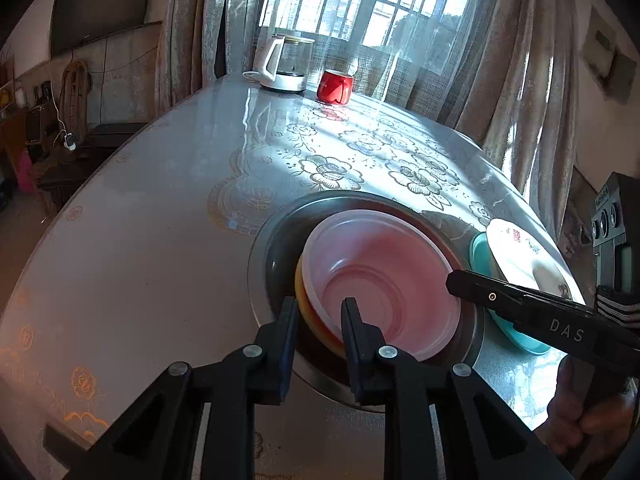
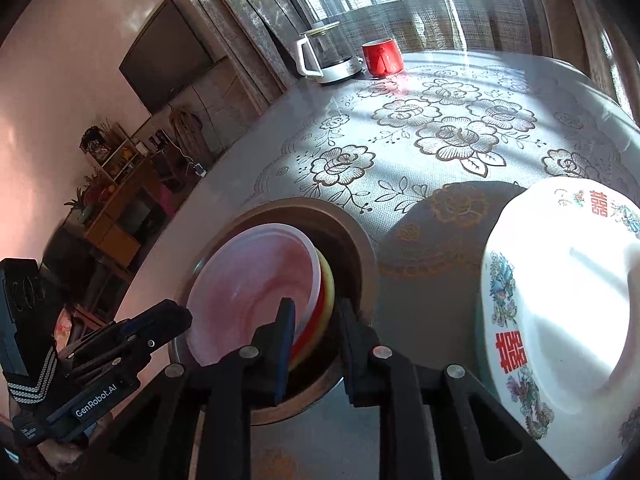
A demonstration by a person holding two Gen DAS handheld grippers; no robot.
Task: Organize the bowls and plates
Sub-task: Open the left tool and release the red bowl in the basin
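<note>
Black right claw (image 1: 454, 280) – "DAS" | left claw (image 2: 182, 316) – "GenRobot.AI"

white plate (image 2: 568, 320) cropped, teal plate (image 1: 520, 334) mostly covered

Round table (image 1: 160, 264) under a glossy flower-patterned cloth, sunlit across the far half. At its far edge, glass kettle (image 1: 285, 65) with a white handle, on a white base; red mug (image 1: 335, 86) just beside the kettle, toward the window side. Beyond the table, barred window (image 1: 360, 4) behind sheer curtains (image 1: 516, 80). Off the table's other side, dark television (image 2: 166, 54) on the wall, wooden shelves (image 2: 116, 188) below it.
</note>
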